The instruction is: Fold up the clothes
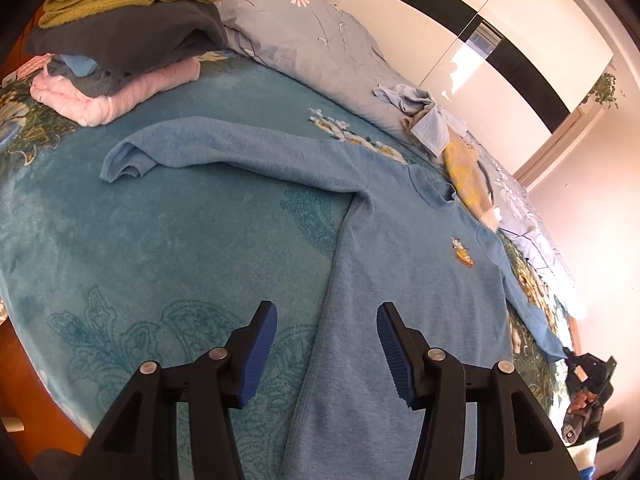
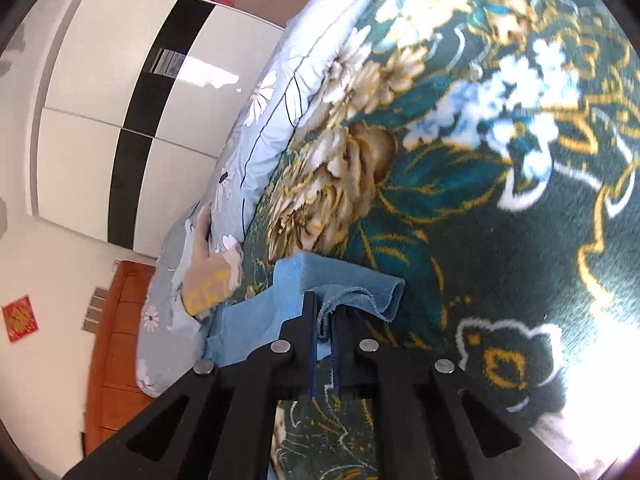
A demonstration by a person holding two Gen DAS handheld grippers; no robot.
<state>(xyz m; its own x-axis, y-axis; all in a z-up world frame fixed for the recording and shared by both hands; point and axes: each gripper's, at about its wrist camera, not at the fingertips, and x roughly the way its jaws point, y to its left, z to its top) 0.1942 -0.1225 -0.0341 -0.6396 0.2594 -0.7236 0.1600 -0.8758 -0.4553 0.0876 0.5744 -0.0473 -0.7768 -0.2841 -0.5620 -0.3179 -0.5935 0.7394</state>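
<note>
A light blue long-sleeved sweater (image 1: 400, 264) lies spread flat on the teal blanket (image 1: 160, 248), with one sleeve stretched to the left and a small yellow emblem on the chest. My left gripper (image 1: 326, 344) is open and empty, just above the sweater's left hem edge. My right gripper (image 2: 324, 312) is shut on the cuff of the sweater's other sleeve (image 2: 344, 284), holding it over the floral blanket (image 2: 460, 200). The right gripper also shows in the left wrist view (image 1: 576, 364) at the far right end of that sleeve.
A stack of folded clothes (image 1: 124, 36) in green, dark grey and pink sits at the back left. A floral grey-blue quilt (image 1: 320, 48) runs along the far side, with crumpled garments (image 1: 440, 128) on it. A white and black wardrobe (image 2: 120, 100) stands behind the bed.
</note>
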